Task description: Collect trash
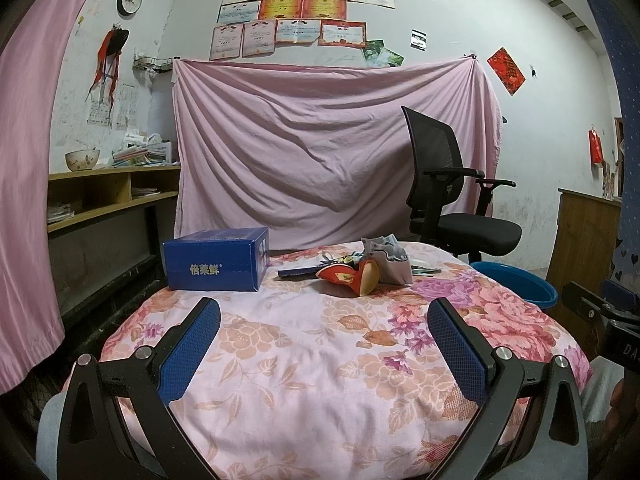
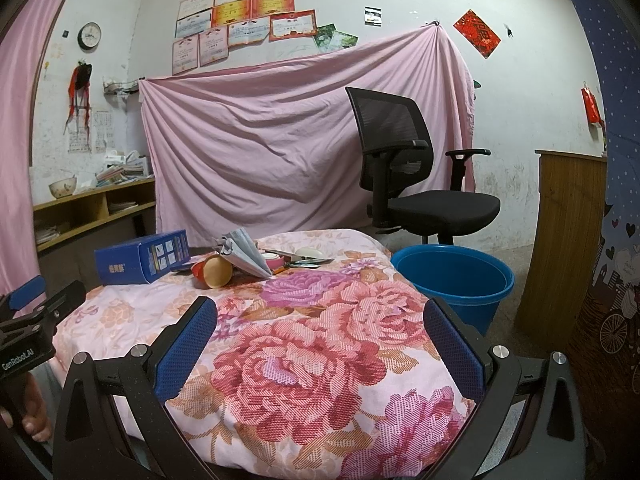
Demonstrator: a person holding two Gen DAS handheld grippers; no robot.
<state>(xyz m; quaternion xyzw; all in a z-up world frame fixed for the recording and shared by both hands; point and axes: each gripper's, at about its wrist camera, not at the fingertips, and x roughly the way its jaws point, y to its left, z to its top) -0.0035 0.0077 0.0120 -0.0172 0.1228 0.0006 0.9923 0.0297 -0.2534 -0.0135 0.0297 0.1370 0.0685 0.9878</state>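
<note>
A pile of trash lies at the far side of the floral-covered table (image 1: 304, 360) (image 2: 320, 360): a red paper cup (image 1: 362, 276) (image 2: 214, 272) on its side, a crumpled grey packet (image 1: 390, 264) (image 2: 246, 256), flat wrappers (image 1: 300, 272) and a tape roll (image 2: 274, 258). A blue carton (image 1: 218, 260) (image 2: 142, 260) stands left of the pile. A blue bucket (image 2: 452, 280) (image 1: 516, 282) sits on the floor right of the table. My left gripper (image 1: 324, 320) and right gripper (image 2: 320, 318) are both open and hold nothing, near the table's front, well short of the trash.
A black office chair (image 2: 404, 176) stands behind the bucket, before a hanging pink sheet (image 1: 328, 152). Wooden shelves (image 1: 108, 196) with a bowl and papers line the left wall. A wooden cabinet (image 2: 568, 240) is at the right. The other gripper shows at each view's edge.
</note>
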